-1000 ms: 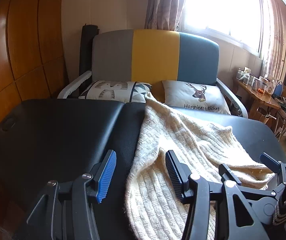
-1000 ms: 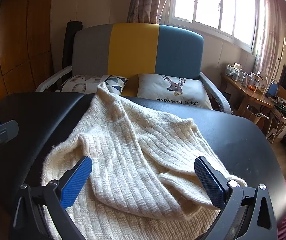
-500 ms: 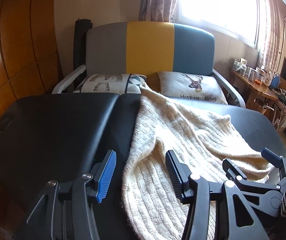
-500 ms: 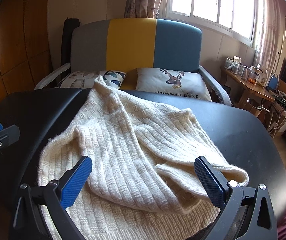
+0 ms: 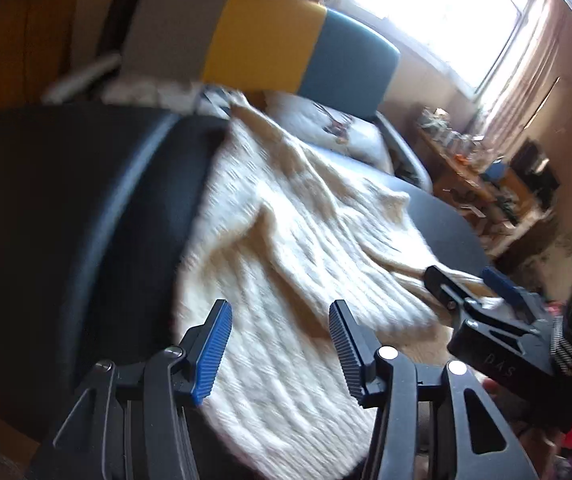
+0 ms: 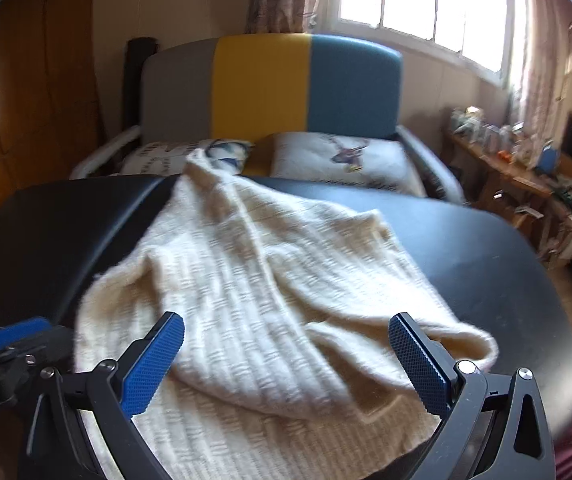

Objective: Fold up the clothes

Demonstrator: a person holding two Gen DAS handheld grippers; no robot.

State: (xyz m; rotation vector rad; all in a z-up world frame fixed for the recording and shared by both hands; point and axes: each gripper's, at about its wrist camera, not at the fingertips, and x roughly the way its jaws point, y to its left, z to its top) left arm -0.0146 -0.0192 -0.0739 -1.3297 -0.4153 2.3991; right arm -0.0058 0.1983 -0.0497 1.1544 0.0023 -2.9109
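We note a black counter (image 6: 486,248) in front of the tri-colour sofa (image 6: 269,84). The cream knit sweater (image 6: 253,280) lies rumpled on that counter, its long axis running from the sofa toward us. The left tongs (image 5: 279,344) are pitched down over the sweater's near left edge, jaws released and just narrowing, knit beneath them, ungripped. The right tongs (image 6: 286,360) straddle the near right fold, released, equally near.
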